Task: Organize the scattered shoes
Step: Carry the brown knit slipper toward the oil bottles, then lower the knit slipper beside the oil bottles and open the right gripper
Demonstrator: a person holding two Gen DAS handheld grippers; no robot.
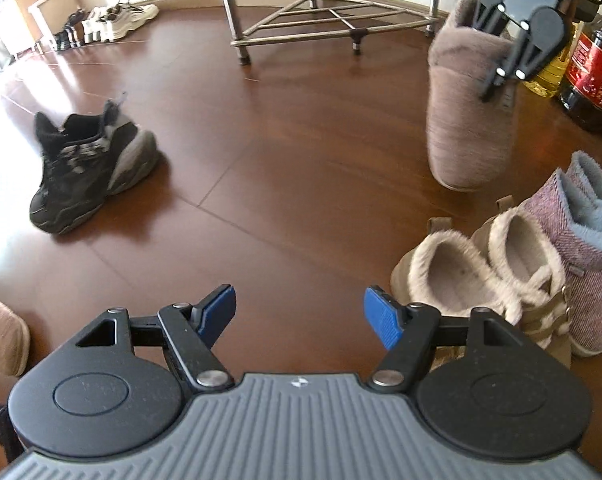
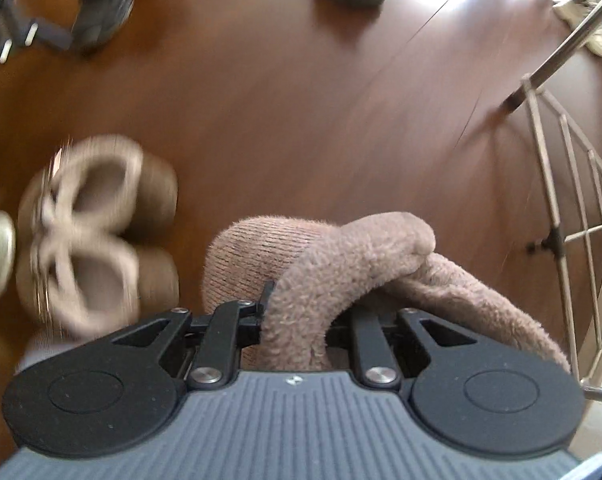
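Observation:
My right gripper (image 1: 497,76) is shut on the fleecy collar of a brown knit slipper (image 1: 467,112) and holds it toe-down above the wood floor; in the right wrist view the slipper (image 2: 261,248) fills the space between the jaws (image 2: 295,320). My left gripper (image 1: 299,316) is open and empty, low over the floor. A pair of beige fur-lined shoes (image 1: 481,276) sits just right of it, also in the right wrist view (image 2: 93,232). A pink knit boot (image 1: 577,248) stands beside them. A black sneaker (image 1: 87,164) lies at left.
A metal rack (image 1: 321,20) stands at the back, also in the right wrist view (image 2: 565,184). Oil bottles (image 1: 593,76) stand at the right. A row of shoes (image 1: 105,24) lines the far left wall. Another brown slipper (image 1: 1,332) lies at the left edge.

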